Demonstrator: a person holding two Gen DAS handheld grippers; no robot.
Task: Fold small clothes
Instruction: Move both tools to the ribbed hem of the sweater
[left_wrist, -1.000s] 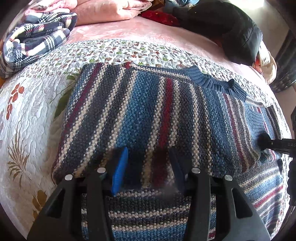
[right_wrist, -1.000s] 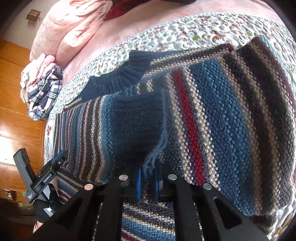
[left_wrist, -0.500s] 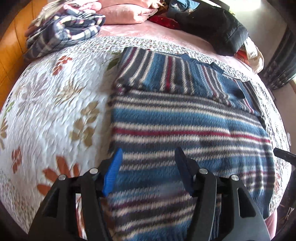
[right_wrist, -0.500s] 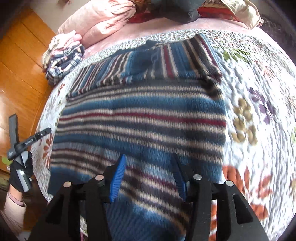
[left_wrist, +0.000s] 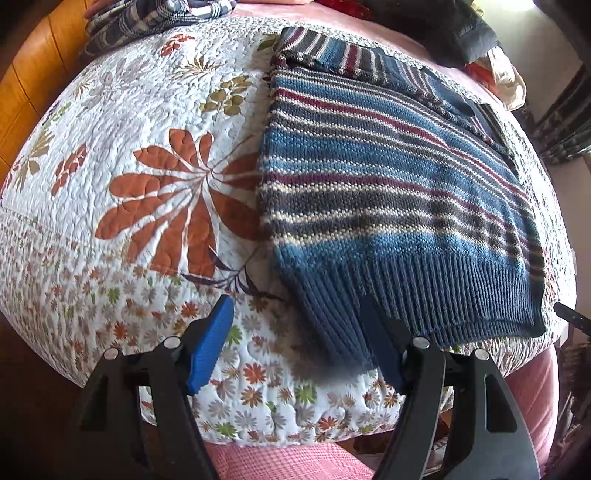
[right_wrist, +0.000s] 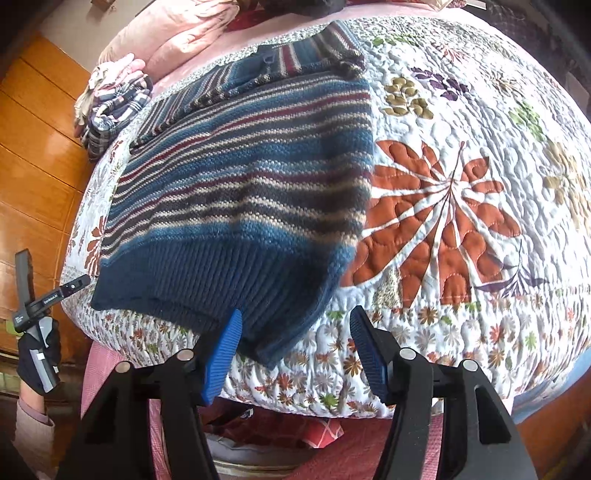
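Both grippers are wide open and holding nothing. Left gripper (left_wrist: 295, 343) hovers at the near left corner of the sweater's hem, right gripper (right_wrist: 295, 343) at the near right corner, so the person looks set to grab the bottom edge

Going big to small: the floral quilt (left_wrist: 122, 177) covers the bed, and the striped sweater (left_wrist: 388, 192) lies flat on it. In the left view it fills the stretch from about 12 round to 4 o'clock; in the right view it runs from about 12 down to 8 o'clock

Progress wise, I'd say partway. Up at the far end the sleeves seem folded in across the chest, with a dark blue cuff (right_wrist: 266, 59) lying near the middle up there. So the side folds look done, and the sweater is now a tidy rectangle. What's left, as far as I can tell, is bringing the ribbed hem (right_wrist: 207, 273) up toward the collar once or twice, then setting it aside. A plaid garment (right_wrist: 118, 107) is bundled at about 10 o'clock in the right view, can't tell if that's a finished fold or still waiting

Orientation: long axis runs from the person away toward 12 o'clock, hem nearest and hanging slightly over the quilt's edge, neck end pointing away. Stripes run crosswise, 9 to 3
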